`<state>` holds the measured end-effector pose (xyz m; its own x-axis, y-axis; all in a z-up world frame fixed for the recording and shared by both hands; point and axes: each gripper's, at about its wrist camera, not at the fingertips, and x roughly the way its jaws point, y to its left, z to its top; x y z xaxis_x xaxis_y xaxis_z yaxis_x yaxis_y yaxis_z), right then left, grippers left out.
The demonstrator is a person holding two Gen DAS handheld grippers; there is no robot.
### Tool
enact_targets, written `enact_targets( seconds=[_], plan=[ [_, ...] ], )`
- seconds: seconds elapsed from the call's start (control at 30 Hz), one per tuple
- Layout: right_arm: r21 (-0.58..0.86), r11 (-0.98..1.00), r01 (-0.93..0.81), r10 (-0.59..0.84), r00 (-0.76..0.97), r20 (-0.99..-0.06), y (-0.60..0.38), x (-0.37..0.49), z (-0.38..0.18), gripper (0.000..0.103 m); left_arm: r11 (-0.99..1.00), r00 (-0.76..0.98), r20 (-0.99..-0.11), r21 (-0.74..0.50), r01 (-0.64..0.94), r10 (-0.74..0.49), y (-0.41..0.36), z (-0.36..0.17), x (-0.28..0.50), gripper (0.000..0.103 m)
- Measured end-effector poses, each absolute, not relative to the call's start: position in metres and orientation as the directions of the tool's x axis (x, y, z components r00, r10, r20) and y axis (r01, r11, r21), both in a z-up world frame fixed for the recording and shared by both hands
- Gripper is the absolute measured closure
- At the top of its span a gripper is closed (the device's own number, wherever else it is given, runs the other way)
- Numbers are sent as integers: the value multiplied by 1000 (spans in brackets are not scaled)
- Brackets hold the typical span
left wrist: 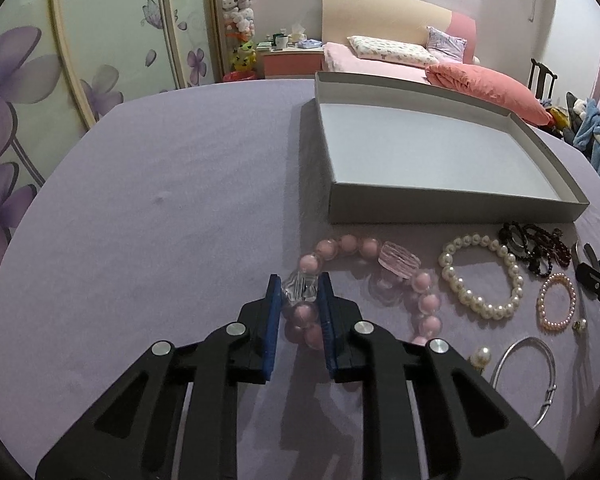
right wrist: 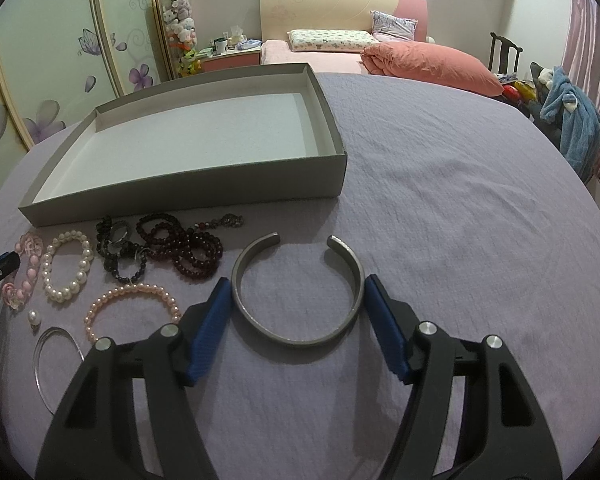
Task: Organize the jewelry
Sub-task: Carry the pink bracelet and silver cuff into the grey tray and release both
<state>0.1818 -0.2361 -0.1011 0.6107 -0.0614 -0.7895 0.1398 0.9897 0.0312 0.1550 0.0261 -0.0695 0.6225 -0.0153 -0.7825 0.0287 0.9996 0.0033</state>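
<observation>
My left gripper (left wrist: 299, 284) is shut on the pink bead bracelet (left wrist: 348, 244), its blue pads pinching a clear bead and pink beads on the purple cloth. My right gripper (right wrist: 296, 284) is open, its pads just outside both sides of a grey metal cuff bangle (right wrist: 296, 336) lying flat. The empty grey box (right wrist: 220, 176) stands beyond; in the left wrist view the box (left wrist: 452, 208) is to the upper right. A white pearl bracelet (right wrist: 66, 268), a dark bead strand (right wrist: 168, 248), a small pink pearl bracelet (right wrist: 132, 304) and a thin silver bangle (right wrist: 40, 352) lie left of the cuff.
A loose pearl earring (right wrist: 34, 317) lies by the thin bangle. The purple cloth (right wrist: 460, 220) covers the table. Behind are a bed with a pink quilt (right wrist: 428, 64), a flowered wardrobe (left wrist: 40, 80) and a chair with blue clothing (right wrist: 572, 120).
</observation>
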Motion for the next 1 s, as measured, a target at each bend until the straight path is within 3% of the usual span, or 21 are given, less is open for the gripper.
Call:
enact_targets(
  seconds=[0.37,1.0],
  plan=[
    [86,989,123,-23,690,-723,-230,158,-78,38,998,717,-694,-68,11,-56,44,-40,128,84],
    [50,999,18,6,896,-444,-188,115,-6,38,997,858,-507,-63,54,-79,14,6,89,84]
  ],
)
